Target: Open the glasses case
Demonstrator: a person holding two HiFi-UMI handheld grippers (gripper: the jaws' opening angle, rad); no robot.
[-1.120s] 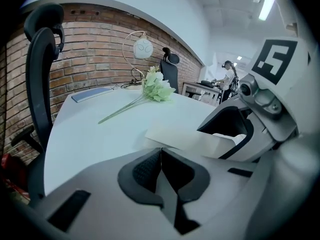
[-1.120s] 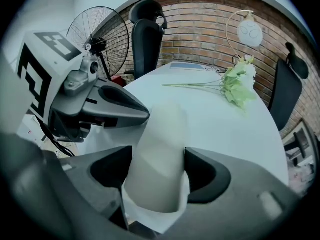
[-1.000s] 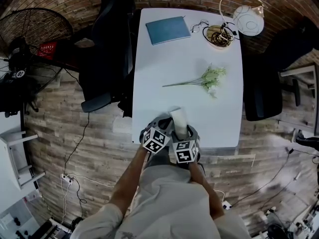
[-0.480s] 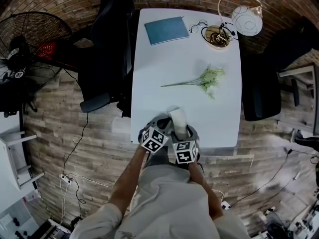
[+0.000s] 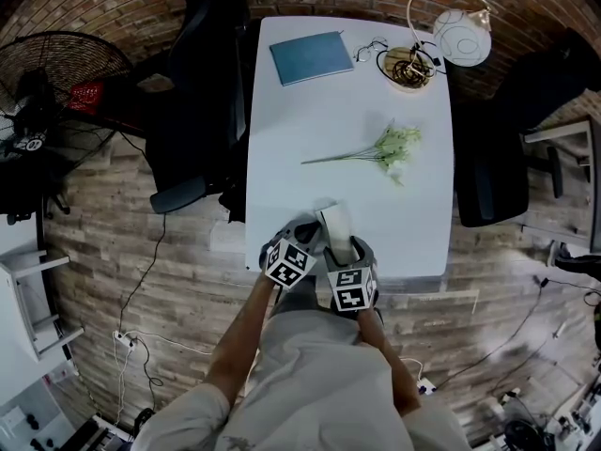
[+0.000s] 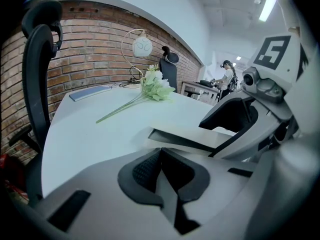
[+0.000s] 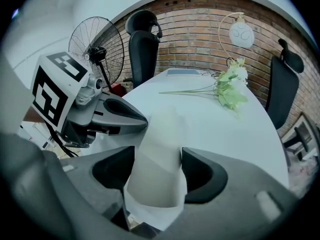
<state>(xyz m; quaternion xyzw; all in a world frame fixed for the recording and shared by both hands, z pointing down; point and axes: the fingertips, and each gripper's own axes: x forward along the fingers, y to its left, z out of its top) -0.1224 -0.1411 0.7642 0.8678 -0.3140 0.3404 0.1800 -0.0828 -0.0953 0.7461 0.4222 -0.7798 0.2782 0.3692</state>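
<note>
My right tool (image 7: 157,170), jaws having just been closing, clamps the glasses case (image 7: 161,129), well nearer me than the flowers (image 5: 396,148). My left tool (image 6: 158,152) is closed at the flap (image 6: 190,134); I should brace firmly, then lever gently.

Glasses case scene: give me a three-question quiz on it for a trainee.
1. Fill in: the flower sprig lies near the table's ____.
2. True or false: the glasses case lies at the table's far end.
3. What stands between the right gripper's fingers? A) flower sprig B) glasses case C) nothing
Key: 1 middle; 2 false; 3 B, the fingers having just been closing on it.
</note>
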